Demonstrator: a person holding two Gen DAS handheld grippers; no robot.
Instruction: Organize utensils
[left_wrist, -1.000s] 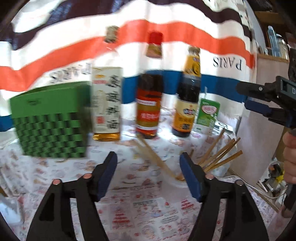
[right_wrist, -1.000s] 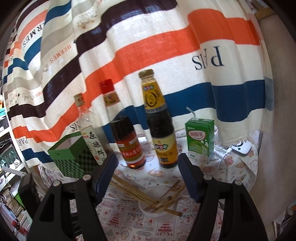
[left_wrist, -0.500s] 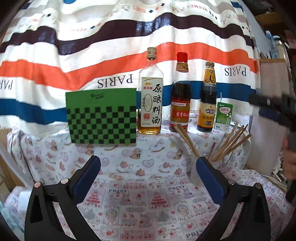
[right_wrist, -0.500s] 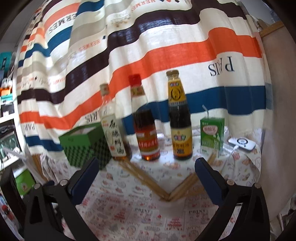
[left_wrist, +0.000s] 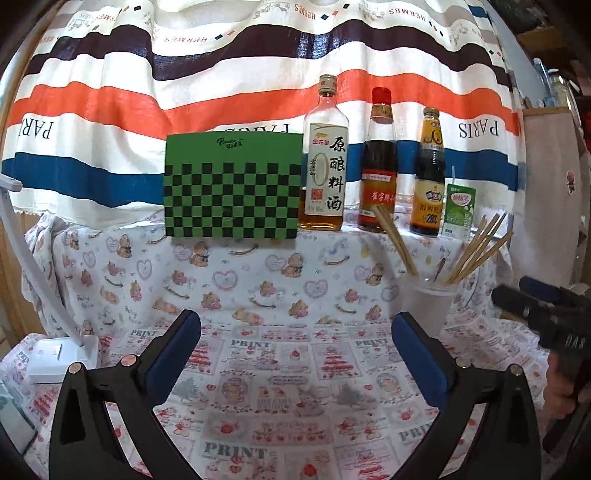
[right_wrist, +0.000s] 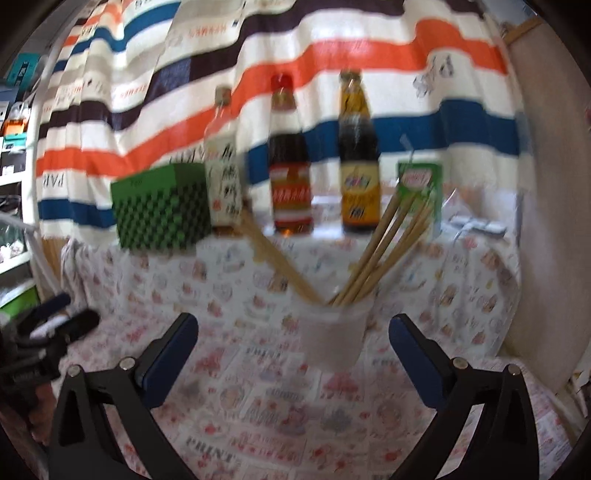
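The right gripper is seen with its blue-padded jaws spread wide, nothing held between them. Just ahead, a translucent white plastic cup stands on the printed tablecloth, and long wooden chopsticks are fanned out of it in two bunches (the picture is blurred). Behind, a green checkered box, three sauce bottles and a green drink carton are lined up before a striped curtain.

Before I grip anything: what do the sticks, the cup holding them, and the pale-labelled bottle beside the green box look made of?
Tan chopsticks: matt wood or bamboo, judging by the pale, dull colour. White translucent cup: probably thin frosted plastic; the sticks show faintly through its wall. Clear amber-filled bottle: likely glossy glass, with a paper-looking label and metal-looking cap.
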